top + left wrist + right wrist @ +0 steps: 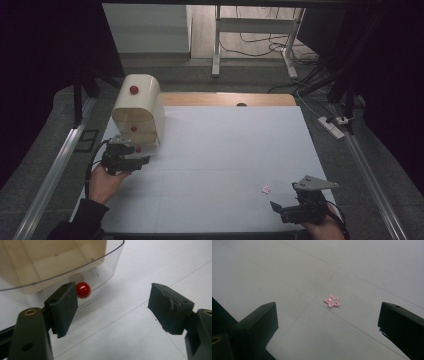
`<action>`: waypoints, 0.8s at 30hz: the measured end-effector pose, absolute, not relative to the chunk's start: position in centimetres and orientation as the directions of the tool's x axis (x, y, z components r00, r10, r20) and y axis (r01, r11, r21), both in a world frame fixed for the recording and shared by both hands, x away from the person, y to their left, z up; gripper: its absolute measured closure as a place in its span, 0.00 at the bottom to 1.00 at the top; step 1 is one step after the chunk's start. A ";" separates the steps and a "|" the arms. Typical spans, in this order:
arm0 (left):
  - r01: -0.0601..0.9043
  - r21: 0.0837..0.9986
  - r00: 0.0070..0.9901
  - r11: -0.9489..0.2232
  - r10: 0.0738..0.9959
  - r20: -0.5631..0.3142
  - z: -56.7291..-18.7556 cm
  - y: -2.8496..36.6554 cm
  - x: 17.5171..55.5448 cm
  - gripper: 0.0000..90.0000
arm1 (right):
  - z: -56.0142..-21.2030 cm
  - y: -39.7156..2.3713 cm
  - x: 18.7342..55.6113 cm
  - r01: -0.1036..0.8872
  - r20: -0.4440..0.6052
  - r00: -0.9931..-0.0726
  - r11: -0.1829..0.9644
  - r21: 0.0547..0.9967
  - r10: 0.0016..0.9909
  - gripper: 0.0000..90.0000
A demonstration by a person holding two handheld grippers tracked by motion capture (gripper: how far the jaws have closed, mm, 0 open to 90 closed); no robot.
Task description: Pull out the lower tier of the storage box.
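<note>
The small red ball knob (83, 290) on the clear plastic drawer front (105, 272) sits beside the left gripper (110, 308), jaws wide open, empty.

Left gripper (112, 310), right gripper (327, 330): agape

High view overhead; gripper views close, table-level.

In the left gripper view, the cream plastic box with a clear curved drawer (62, 262) is cut off by the top and left edges, and the left gripper (111, 307) has one pad covering part of the round red knob (83, 290). In the high view, the small pink star-shaped clip (266, 189) near the white table's front right corner is too small to make out in detail.
</note>
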State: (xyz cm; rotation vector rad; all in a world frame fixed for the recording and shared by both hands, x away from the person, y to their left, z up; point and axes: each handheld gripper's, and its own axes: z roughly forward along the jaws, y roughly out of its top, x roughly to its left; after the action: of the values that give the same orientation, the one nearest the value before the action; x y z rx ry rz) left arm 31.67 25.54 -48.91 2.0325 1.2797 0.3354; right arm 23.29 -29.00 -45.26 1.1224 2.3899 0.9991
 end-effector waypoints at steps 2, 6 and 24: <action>0.685 0.678 0.482 -0.267 0.864 -0.147 -48.7 25.7 31.6 0.23 | -45.3 -29.0 23.3 0.546 0.009 -0.641 0.447 0.708 0.767 0.03; 0.684 0.681 0.491 -0.264 0.856 -0.161 -48.5 26.0 31.5 0.16 | -45.3 -29.0 23.3 0.546 0.009 -0.642 0.449 0.707 0.767 0.03; 0.626 0.686 0.589 -0.371 0.801 -0.105 -46.7 26.8 32.9 0.03 | -45.3 -29.0 23.4 0.553 0.014 -0.640 0.448 0.702 0.769 0.03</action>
State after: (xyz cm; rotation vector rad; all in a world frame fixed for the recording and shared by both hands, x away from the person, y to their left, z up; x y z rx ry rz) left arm 32.92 26.85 -46.72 2.1176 1.1275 0.3206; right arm 23.39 -28.98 -45.30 1.1318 2.3962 0.9926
